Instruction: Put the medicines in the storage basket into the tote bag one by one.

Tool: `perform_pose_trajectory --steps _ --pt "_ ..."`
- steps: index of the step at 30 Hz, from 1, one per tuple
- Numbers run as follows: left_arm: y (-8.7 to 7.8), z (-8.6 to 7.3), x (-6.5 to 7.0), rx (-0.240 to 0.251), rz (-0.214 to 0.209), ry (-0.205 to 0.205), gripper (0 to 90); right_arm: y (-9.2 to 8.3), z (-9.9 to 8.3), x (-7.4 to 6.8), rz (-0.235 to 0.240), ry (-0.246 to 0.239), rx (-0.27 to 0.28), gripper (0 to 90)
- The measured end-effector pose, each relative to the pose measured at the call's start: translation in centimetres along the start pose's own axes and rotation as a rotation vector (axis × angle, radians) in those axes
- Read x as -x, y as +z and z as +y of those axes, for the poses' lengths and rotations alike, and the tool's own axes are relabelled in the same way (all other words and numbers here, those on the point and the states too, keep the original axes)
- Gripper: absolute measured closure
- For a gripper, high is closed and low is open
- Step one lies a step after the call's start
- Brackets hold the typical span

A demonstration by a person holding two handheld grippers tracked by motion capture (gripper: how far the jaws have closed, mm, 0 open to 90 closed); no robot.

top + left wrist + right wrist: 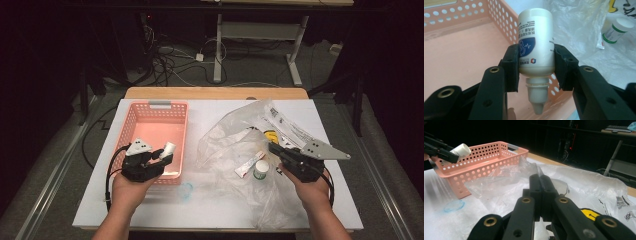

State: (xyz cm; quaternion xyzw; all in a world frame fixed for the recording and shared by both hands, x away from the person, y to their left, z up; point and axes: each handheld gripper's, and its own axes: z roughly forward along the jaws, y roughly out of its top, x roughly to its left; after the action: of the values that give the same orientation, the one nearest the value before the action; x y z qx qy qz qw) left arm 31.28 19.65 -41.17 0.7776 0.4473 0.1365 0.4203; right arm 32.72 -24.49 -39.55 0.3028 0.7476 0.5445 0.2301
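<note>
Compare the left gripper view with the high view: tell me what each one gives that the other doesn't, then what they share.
The left gripper view alone gives the white bottle's blue label, its nozzle cap pointing down, and the pads pressing its sides. The high view alone gives both hands, the right gripper at the clear plastic bag, the white tube and the blue ring. Both give the pink basket, the held bottle and the green-banded jar.

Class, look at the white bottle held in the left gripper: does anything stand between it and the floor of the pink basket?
Nothing visible does. The left gripper holds the white bottle above the pink basket, whose floor below it lies bare.
</note>
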Motion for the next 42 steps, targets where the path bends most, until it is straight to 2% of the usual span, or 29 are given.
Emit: perform_pose_trajectory --steps 6,12,15,25,30,33,42 --pt "-0.3 0.3 1.0 0.000 -0.025 0.035 57.7 0.0 0.1 -0.1 0.006 -0.005 0.005 90.0" --pt "0.0 0.5 2.7 0.004 -0.072 0.067 57.6 0.0 0.0 0.0 0.006 -0.001 0.005 90.0" --pt "0.2 0.6 3.6 0.003 -0.078 0.093 57.7 -0.1 0.0 0.0 0.010 -0.001 0.008 90.0" --pt "1.0 0.5 5.5 0.000 -0.139 0.121 57.6 0.0 -0.1 0.0 0.010 0.001 0.002 90.0" --pt "1.7 0.4 6.5 -0.017 -0.165 0.138 57.6 0.0 -0.1 0.0 0.009 0.002 0.001 90.0" --pt "2.2 0.2 7.2 -0.030 -0.163 0.155 57.6 0.0 -0.1 -0.1 0.010 -0.002 0.001 90.0" --pt "4.0 -0.5 8.8 -0.080 -0.196 0.191 57.6 0.2 -0.1 -0.2 0.016 -0.005 -0.002 90.0"
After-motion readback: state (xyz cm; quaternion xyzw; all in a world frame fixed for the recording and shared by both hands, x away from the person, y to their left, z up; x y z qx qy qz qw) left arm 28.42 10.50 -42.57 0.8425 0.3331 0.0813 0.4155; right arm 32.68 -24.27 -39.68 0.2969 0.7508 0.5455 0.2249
